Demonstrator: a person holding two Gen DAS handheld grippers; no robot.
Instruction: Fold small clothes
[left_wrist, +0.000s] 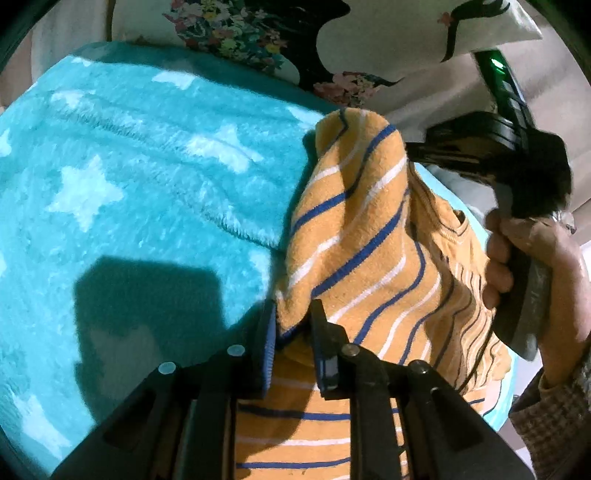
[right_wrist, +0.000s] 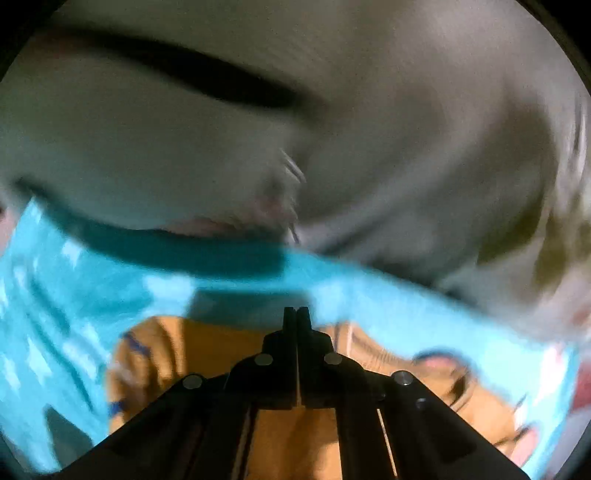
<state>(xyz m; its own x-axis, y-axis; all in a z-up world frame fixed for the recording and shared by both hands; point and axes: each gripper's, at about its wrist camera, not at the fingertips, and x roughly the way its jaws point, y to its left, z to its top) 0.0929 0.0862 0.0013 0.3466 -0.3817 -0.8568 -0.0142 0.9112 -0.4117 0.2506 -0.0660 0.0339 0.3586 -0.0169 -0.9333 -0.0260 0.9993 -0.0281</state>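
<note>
Nearest the left camera, the left tool (left_wrist: 293, 317) is clamped on a bunched edge of the orange striped garment (left_wrist: 362, 236), lifting it into a peak above the turquoise star blanket (left_wrist: 129, 177). The right tool (right_wrist: 297, 314) has its jaws pressed together with no cloth visibly between them, above the garment's plain orange part. The fold looks only begun; next, the lifted edge would need carrying across and laying flat. Beyond lies a floral pillow (left_wrist: 229, 29). No readable writing shows.

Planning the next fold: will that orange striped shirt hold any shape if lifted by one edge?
Probably not. The orange striped shirt already sags in loose folds from the left gripper, so it looks floppy and light. Its knit likely clings to the fuzzy blue blanket rather than sliding.
</note>
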